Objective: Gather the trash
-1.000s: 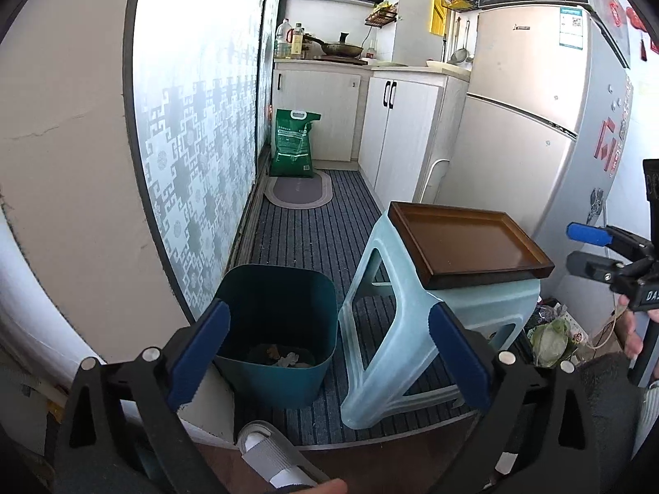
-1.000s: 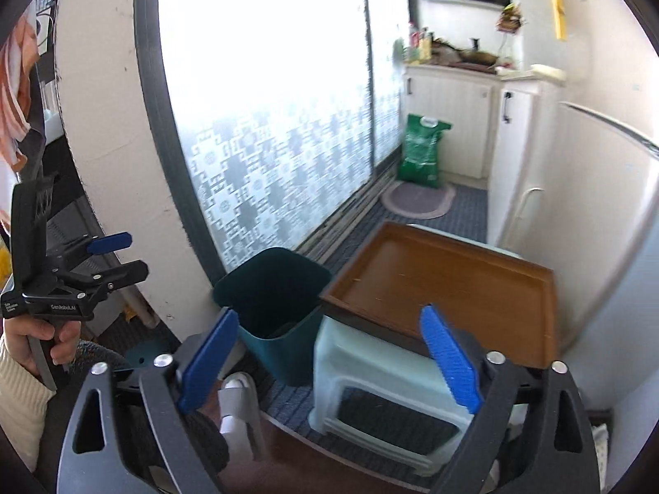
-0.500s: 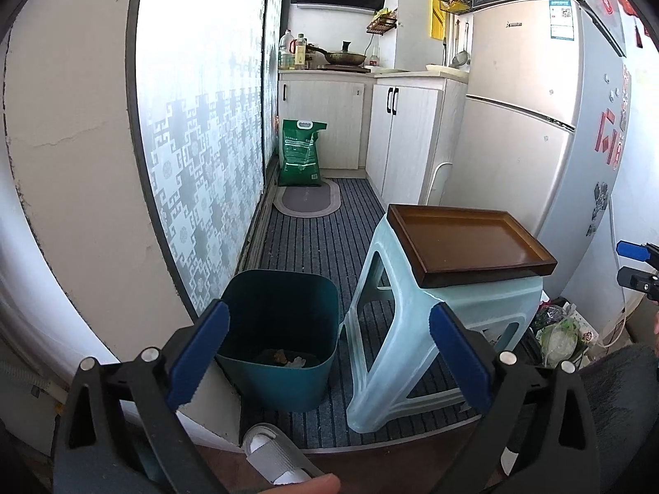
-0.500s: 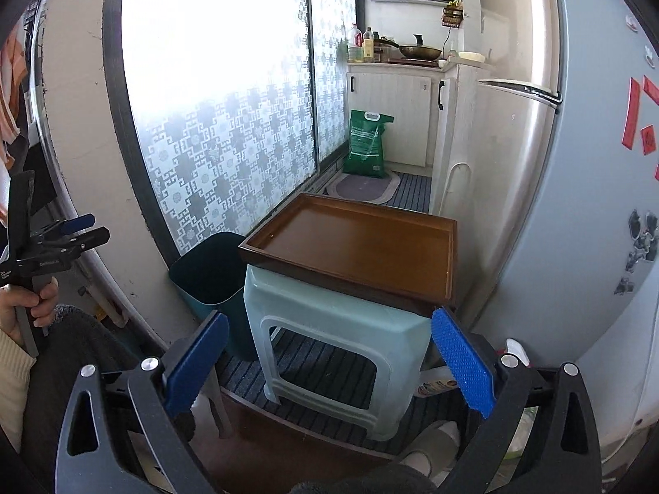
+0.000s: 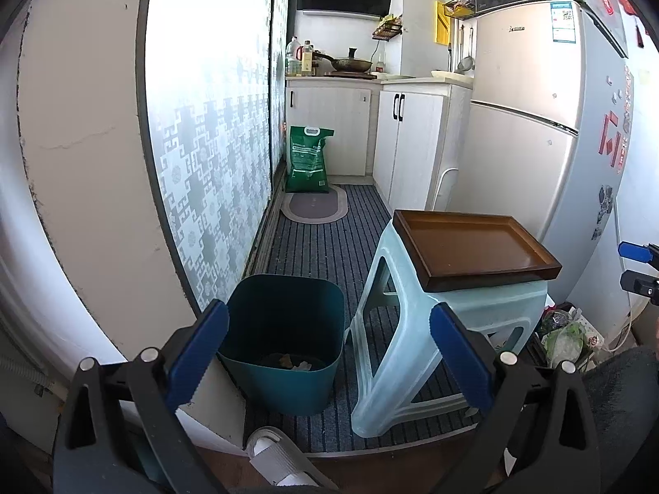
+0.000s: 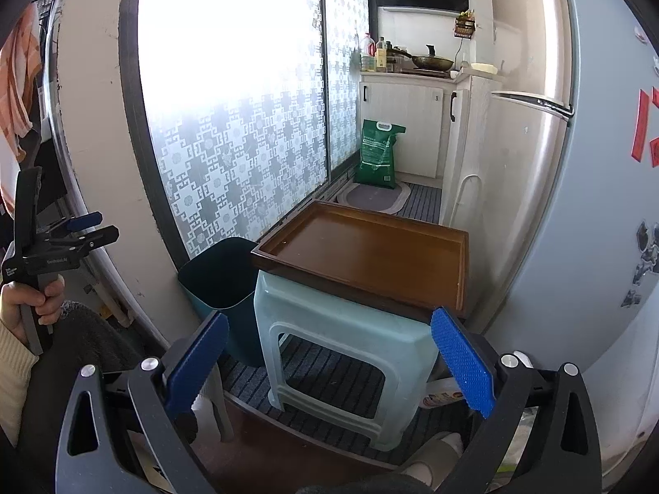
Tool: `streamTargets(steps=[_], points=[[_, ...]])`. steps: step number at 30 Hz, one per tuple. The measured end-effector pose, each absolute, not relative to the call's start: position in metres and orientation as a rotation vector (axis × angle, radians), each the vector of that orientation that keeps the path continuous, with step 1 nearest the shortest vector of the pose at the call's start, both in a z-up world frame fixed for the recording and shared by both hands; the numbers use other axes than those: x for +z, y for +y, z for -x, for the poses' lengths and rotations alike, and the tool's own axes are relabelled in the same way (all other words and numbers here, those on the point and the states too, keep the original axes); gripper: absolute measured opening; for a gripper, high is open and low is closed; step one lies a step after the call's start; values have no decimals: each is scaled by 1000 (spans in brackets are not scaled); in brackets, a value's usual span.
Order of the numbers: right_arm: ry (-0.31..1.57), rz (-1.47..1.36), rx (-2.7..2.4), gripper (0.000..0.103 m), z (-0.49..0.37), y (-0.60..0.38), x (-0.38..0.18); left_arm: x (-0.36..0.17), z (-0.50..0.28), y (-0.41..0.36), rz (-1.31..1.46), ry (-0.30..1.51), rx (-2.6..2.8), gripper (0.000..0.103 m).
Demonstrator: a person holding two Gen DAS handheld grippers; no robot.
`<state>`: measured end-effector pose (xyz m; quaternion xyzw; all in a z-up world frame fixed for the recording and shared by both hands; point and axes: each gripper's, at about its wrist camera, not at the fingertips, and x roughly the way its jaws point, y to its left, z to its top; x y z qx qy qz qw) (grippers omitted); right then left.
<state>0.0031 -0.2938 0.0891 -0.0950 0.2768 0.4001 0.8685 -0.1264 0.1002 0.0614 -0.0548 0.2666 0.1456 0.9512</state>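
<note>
- Two handheld grippers face a narrow kitchen: the left gripper (image 5: 327,350) and the right gripper (image 6: 329,358), each with its blue-padded jaws spread wide and nothing between them.
- One dark teal trash bin (image 5: 284,329) stands on the striped floor mat (image 5: 329,247), just beside the patterned glass door (image 5: 214,156); a few scraps of trash (image 5: 294,362) lie at its bottom.
- One pale blue plastic stool (image 5: 412,350) stands just right of the bin and carries one brown wooden tray (image 5: 469,247), its surface bare.
- One green sack (image 5: 308,160) with a white handle leans against the far cabinets (image 5: 329,127); its print is too small to read.
- One small oval rug (image 5: 314,208) lies in front of the sack.
- One pan (image 5: 350,64) and several bottles (image 5: 298,55) sit on the far counter.
- One fridge (image 5: 535,123) at right bears a white label, red paper cut-outs and small magnets; the writing is not legible.
- In the right wrist view, a hand (image 6: 31,300) in a cream sleeve holds the left gripper's handle; white lettering on its body cannot be made out.
- A crumpled plastic bag (image 5: 564,333) lies on the floor beside the stool.
</note>
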Motion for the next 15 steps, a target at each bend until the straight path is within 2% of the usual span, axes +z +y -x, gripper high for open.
streamTargets(steps=[15], points=[[573,191,845,100,-3,-295,90,61,127,103,120,544,309,100]])
